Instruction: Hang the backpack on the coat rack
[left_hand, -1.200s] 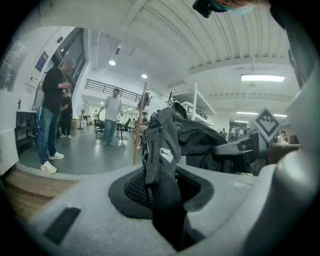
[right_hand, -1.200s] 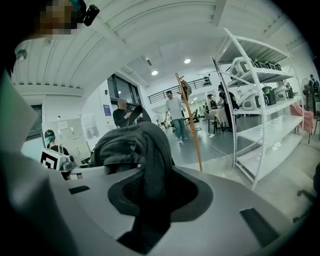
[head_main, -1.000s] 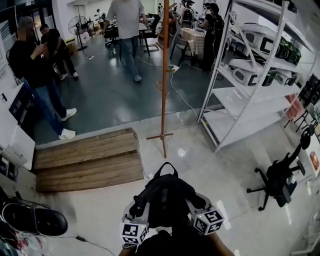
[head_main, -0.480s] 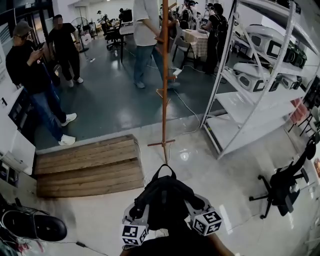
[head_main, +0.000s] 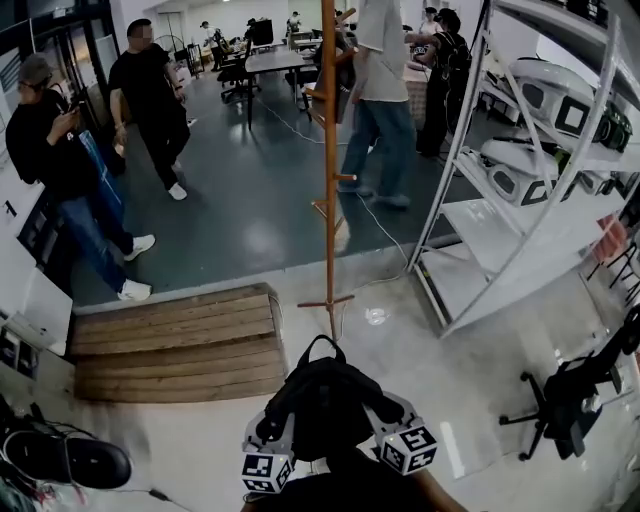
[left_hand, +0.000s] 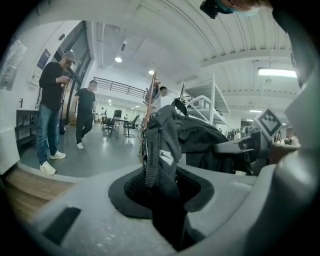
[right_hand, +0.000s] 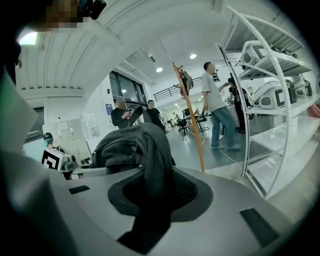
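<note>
Through the head view I see the black backpack (head_main: 325, 400) at 6 o'clock, held up off the pale floor between both claws. The wooden coat rack (head_main: 329, 150) stands at 12 o'clock from it, well apart, with its top cut off by the frame edge.

My left gripper (left_hand: 159, 190) has its jaws partly closed, clamped on a webbing strap (left_hand: 151, 155) and mesh padding of the backpack. My right gripper (right_hand: 150, 200) is likewise partly closed, pinching a fold of mesh fabric.

I can read no writing. A small white mark (left_hand: 166, 157) on the bag may be a logo, but it is too small to tell. The gripper cubes carry black-and-white square patterns and no letters.

From above, the bag hides both sets of jaw tips, and its lower end is lost in the dark at the bottom edge.
</note>
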